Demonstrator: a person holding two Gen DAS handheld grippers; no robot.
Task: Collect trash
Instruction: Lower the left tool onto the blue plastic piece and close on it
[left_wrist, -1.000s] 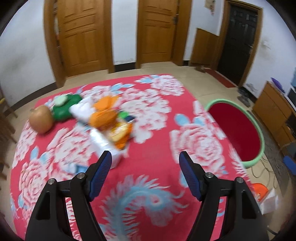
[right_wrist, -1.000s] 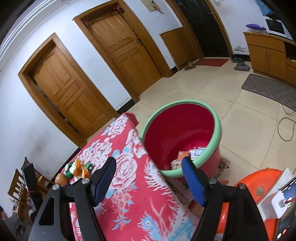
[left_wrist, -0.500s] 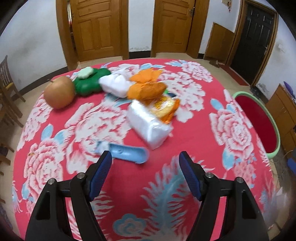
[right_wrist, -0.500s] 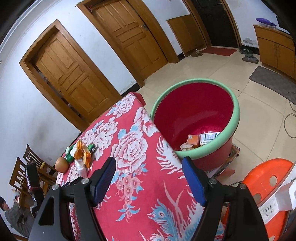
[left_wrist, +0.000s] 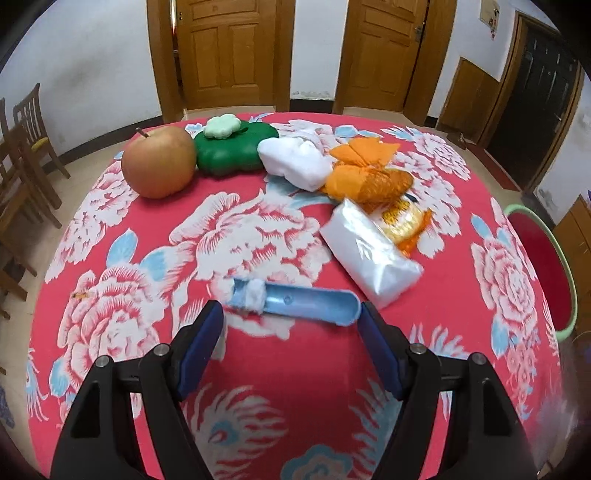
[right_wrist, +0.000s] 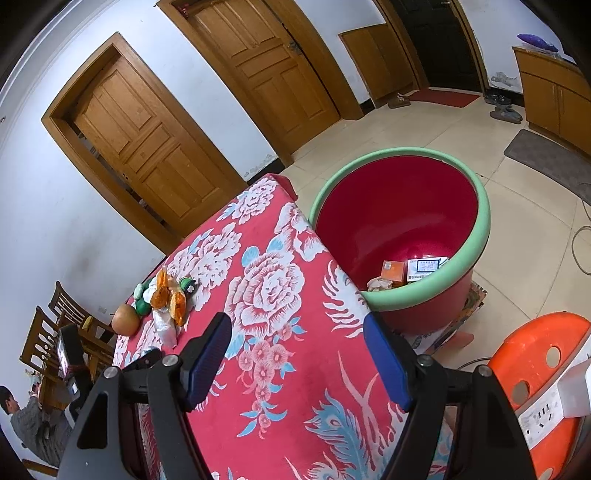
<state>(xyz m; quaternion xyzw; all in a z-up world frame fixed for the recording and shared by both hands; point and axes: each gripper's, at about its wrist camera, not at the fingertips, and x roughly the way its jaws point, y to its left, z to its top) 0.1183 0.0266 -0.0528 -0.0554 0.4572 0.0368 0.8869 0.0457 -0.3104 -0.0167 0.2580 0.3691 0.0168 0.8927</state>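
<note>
In the left wrist view my left gripper stands open just in front of a blue plastic case with a white wad at its left end; the case lies crosswise between the fingertips, untouched. Behind it lie a clear white plastic packet, orange wrappers and crumpled white tissue on the red flowered tablecloth. In the right wrist view my right gripper is open and empty above the table's right side, facing the red bin with a green rim, which holds small boxes.
A brown apple and a green clover-shaped box sit at the table's far left. Wooden chairs stand left of the table. An orange stool with a white power strip stands beside the bin. A person crouches at far left.
My left gripper swung left and lower, bringing the blue case from out of sight to right between its fingertips. The right gripper tilted down slightly toward table and bin.
</note>
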